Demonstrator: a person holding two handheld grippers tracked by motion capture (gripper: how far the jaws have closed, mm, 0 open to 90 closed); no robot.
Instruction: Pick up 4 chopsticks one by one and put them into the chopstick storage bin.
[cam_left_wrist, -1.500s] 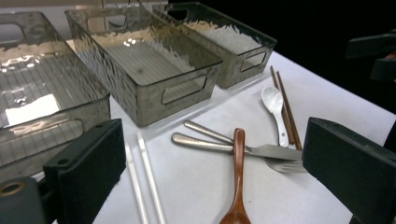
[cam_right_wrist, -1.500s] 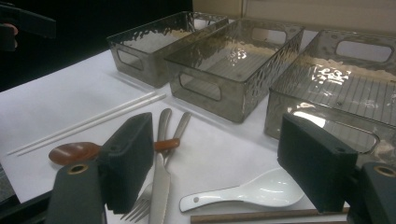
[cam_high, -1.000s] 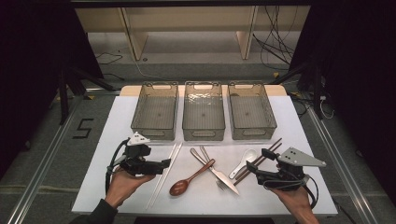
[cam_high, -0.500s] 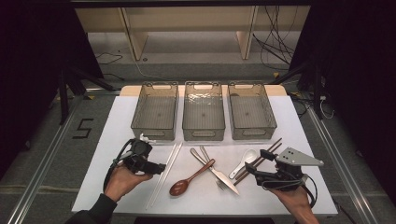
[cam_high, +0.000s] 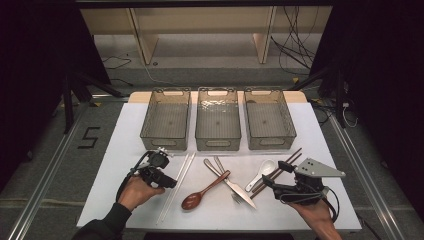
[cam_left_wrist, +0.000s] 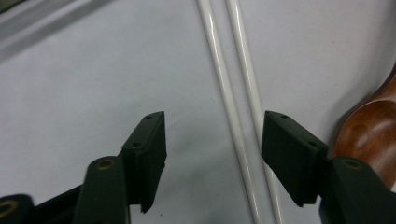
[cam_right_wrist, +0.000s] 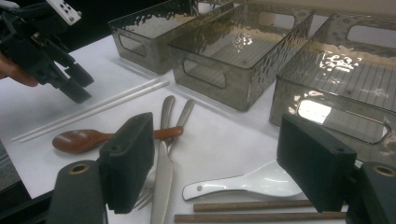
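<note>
A pair of white chopsticks (cam_high: 178, 184) lies on the white table at the left. My left gripper (cam_high: 169, 182) hangs low over it. In the left gripper view both white chopsticks (cam_left_wrist: 236, 93) run between the jaws of this gripper (cam_left_wrist: 215, 154). The jaws have just been closing, and the pads stand apart from the sticks. My right gripper (cam_high: 276, 175) rests open at the right, near a white ceramic spoon (cam_high: 260, 173) and two brown chopsticks (cam_high: 281, 168). Nothing sits between the right gripper's (cam_right_wrist: 224, 163) pads.
A wooden spoon (cam_high: 204, 190), a knife (cam_high: 240, 191) and two forks (cam_high: 216, 164) lie mid-table. Three clear bins (cam_high: 164, 143), (cam_high: 218, 144), (cam_high: 272, 143) stand in a row behind them. The table's front edge is close to both hands.
My left gripper has sunk toward the table and shifted over the white chopsticks, and its jaws have narrowed. The right gripper has stayed where it was.
</note>
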